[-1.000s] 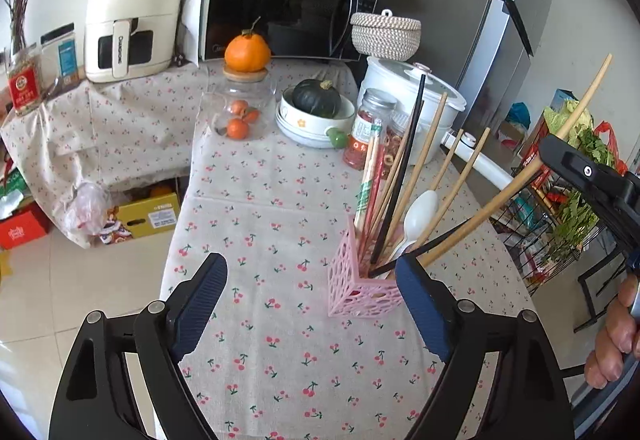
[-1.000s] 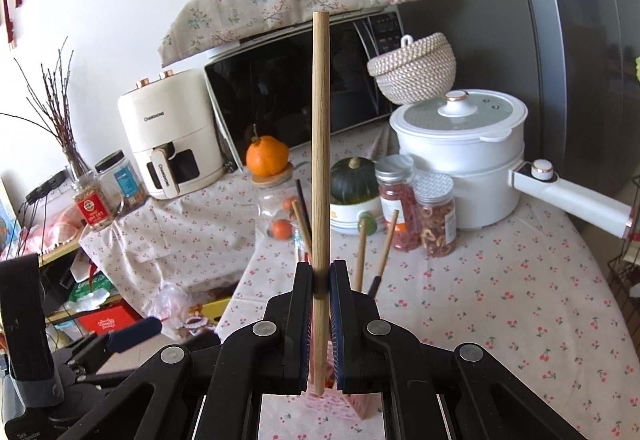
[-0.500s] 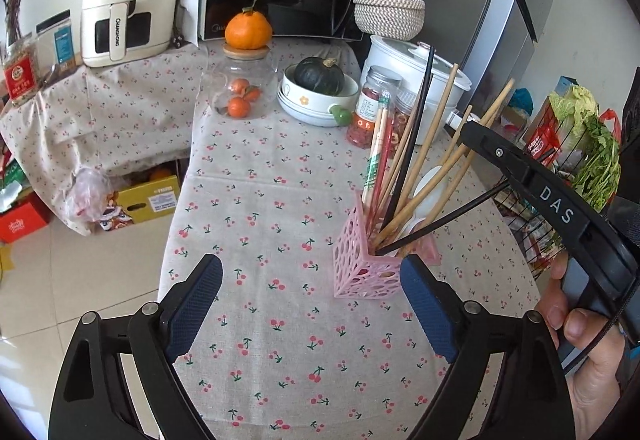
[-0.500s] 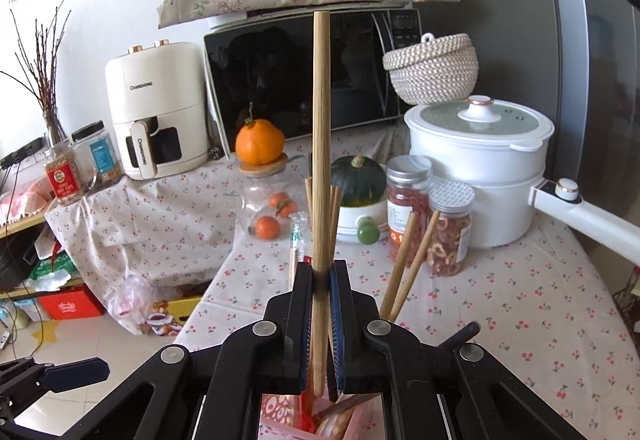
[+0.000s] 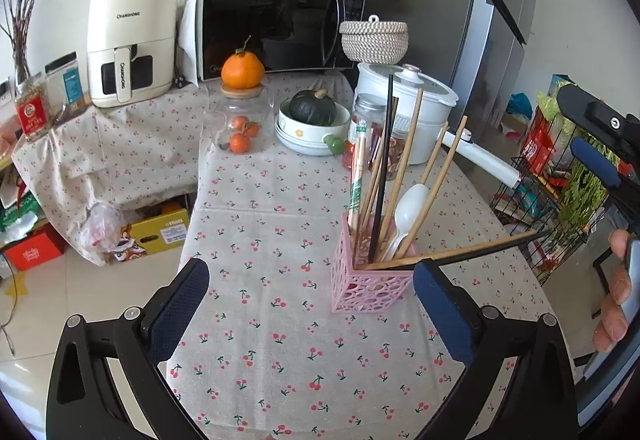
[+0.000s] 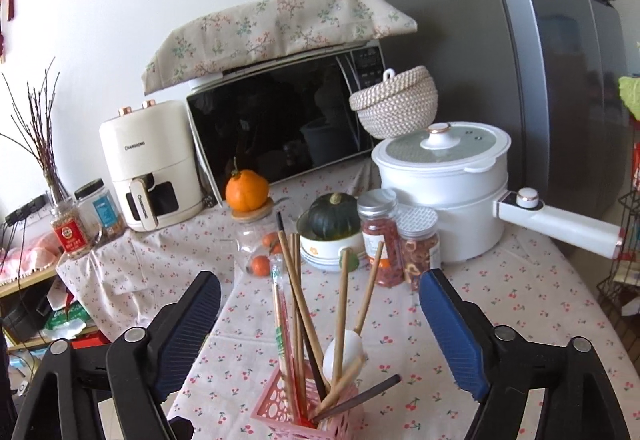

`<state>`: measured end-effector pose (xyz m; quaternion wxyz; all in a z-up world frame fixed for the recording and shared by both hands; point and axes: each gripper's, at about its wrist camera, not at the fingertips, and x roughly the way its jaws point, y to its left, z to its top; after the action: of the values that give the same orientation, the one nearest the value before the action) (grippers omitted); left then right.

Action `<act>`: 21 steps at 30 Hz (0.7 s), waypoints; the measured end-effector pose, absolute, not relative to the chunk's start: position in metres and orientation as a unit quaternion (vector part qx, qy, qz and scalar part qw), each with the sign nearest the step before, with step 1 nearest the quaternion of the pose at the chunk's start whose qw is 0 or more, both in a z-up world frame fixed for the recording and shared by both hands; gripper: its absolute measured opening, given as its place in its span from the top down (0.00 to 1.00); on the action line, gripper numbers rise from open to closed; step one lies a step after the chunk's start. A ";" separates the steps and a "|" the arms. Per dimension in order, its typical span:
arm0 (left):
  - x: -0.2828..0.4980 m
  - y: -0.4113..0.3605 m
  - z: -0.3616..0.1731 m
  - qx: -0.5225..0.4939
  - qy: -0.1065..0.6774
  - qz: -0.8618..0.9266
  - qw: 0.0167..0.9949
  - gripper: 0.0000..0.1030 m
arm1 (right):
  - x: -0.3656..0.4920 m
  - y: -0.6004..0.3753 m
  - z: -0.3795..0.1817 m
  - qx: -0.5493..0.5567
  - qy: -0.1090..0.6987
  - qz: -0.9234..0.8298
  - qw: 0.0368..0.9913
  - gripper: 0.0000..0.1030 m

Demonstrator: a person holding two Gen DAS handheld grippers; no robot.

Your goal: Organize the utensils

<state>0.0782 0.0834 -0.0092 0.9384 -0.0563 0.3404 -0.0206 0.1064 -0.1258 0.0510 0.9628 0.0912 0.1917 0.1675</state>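
A pink perforated holder (image 5: 372,282) (image 6: 276,414) stands on the cherry-print tablecloth (image 5: 260,240). It holds several wooden chopsticks (image 5: 404,160) (image 6: 340,304), a black chopstick (image 5: 384,168) and a white spoon (image 5: 408,206) (image 6: 346,352). A wooden stick and a dark one (image 5: 460,250) lean low out of it to the right. My left gripper (image 5: 310,274) hovers near the holder, its jaws opening with nothing between them. My right gripper (image 6: 320,280) is just above and behind the holder, its jaws also opening and holding nothing. One of its blue pads (image 5: 596,165) shows at the right.
At the back are an air fryer (image 5: 132,48), a microwave (image 5: 276,28), a white pot (image 6: 444,176) with a long handle (image 6: 560,224), spice jars (image 6: 380,236), a bowl with a squash (image 5: 314,120) and a glass jar (image 5: 240,120). A wire rack (image 5: 540,208) and a hand (image 5: 616,300) are to the right.
My right gripper has opened and let go of the wooden chopstick, which has dropped into the pink holder. The left jaws have spread a little wider.
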 end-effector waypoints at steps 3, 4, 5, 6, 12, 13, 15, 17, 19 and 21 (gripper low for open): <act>0.071 0.078 -0.004 -0.045 0.344 -0.014 0.938 0.00 | 0.092 -0.140 0.061 0.095 0.178 0.155 0.967 0.01; 0.069 0.076 -0.004 -0.042 0.346 -0.012 0.937 0.00 | 0.088 -0.144 0.063 0.092 0.177 0.147 0.969 0.00; 0.067 0.075 -0.002 -0.039 0.346 -0.009 0.937 0.00 | 0.085 -0.148 0.065 0.086 0.178 0.138 0.971 0.00; 0.064 0.074 -0.001 -0.038 0.344 -0.008 0.938 0.00 | 0.081 -0.152 0.066 0.081 0.178 0.129 0.972 0.00; 0.045 0.066 0.011 -0.038 0.338 -0.009 0.940 0.00 | 0.068 -0.166 0.060 0.052 0.234 0.091 0.967 0.00; 0.042 0.064 0.013 -0.036 0.339 -0.011 0.940 0.00 | 0.065 -0.168 0.057 0.046 0.242 0.081 0.966 0.00; 0.037 0.060 0.016 -0.033 0.340 -0.015 0.940 0.00 | 0.056 -0.170 0.054 0.031 0.249 0.058 0.966 0.00; 0.031 0.055 0.019 -0.032 0.337 -0.018 0.941 0.00 | 0.048 -0.172 0.051 0.019 0.254 0.045 0.966 0.00; 0.026 0.051 0.023 -0.031 0.333 -0.021 0.942 0.00 | 0.040 -0.173 0.049 0.010 0.260 0.035 0.965 0.00; 0.023 0.047 0.027 -0.032 0.331 -0.024 0.943 0.00 | 0.034 -0.175 0.050 0.005 0.261 0.028 0.965 0.00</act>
<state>0.0227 0.0466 0.0266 0.9429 -0.0318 0.3307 -0.0245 0.0343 -0.1751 0.0495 0.9648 0.0050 0.2614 0.0279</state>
